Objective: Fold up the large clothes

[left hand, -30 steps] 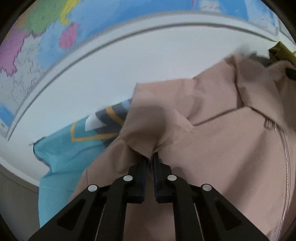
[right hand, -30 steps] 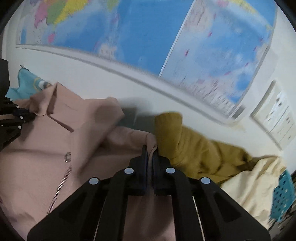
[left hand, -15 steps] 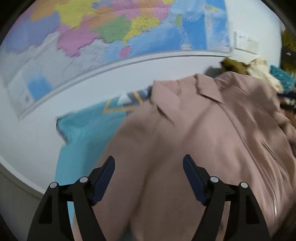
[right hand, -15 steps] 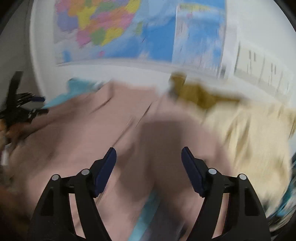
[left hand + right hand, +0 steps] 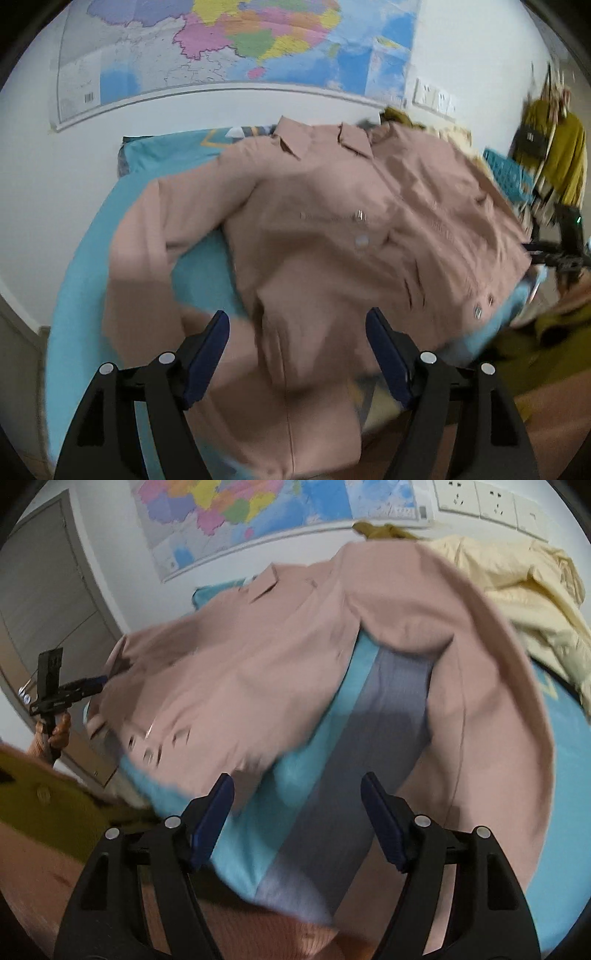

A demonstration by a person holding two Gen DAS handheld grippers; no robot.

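Note:
A dusty-pink zip jacket (image 5: pixel 332 229) lies spread front-up on a turquoise mat (image 5: pixel 85 258), collar toward the wall, sleeves out to both sides. My left gripper (image 5: pixel 297 354) is open and empty above the jacket's hem and left sleeve. In the right wrist view the jacket (image 5: pixel 258 657) lies across the mat (image 5: pixel 280 797), its right sleeve (image 5: pixel 491 720) curving down toward me. My right gripper (image 5: pixel 297 818) is open and empty above the mat between body and sleeve. The left gripper (image 5: pixel 59 690) shows at the far left of that view.
A pale yellow garment (image 5: pixel 524 579) and a mustard one (image 5: pixel 380 530) lie heaped at the wall behind the jacket. A turquoise basket (image 5: pixel 506 173) stands at the right. A mustard coat (image 5: pixel 561 155) hangs beyond it. A wall map (image 5: pixel 240 48) is behind.
Both grippers were shut on the jacket's shoulders; they opened, let it go and pulled back toward me. The jacket now lies flat on the mat.

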